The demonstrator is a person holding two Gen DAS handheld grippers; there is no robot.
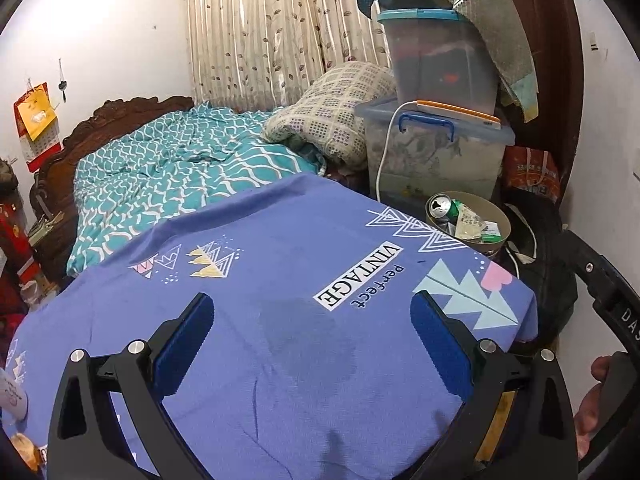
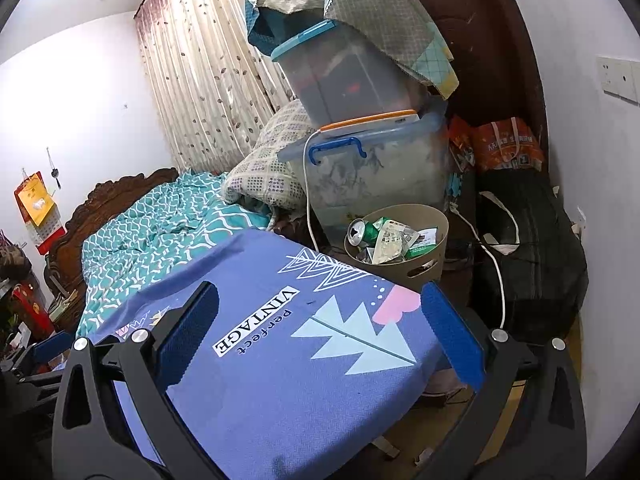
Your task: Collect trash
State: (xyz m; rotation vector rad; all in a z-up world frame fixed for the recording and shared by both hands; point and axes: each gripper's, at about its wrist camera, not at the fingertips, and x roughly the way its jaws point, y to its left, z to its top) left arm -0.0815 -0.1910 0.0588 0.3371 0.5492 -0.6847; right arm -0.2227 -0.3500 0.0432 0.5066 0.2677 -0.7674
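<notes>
A round tan bin [image 2: 434, 236] stands on the floor just past the far corner of the blue-covered surface, in front of the stacked clear storage boxes. It is upright and nearly full — a green and silver drink can [image 2: 362, 233] lies tilted at its left rim, open top showing, beside crumpled paper wrappers [image 2: 387, 245] and a small green carton [image 2: 420, 249].

you are holding your left gripper [image 1: 312, 322] over the purple cloth [image 1: 280, 360], its blue-padded fingers [image 1: 184, 344] spread wide and gripping nothing. your right gripper [image 2: 320, 312] is hovering above the same cloth toward its corner, jaws likewise gaping and empty. your fingertips [image 1: 600, 368] are showing just off the cloth's edge.
</notes>
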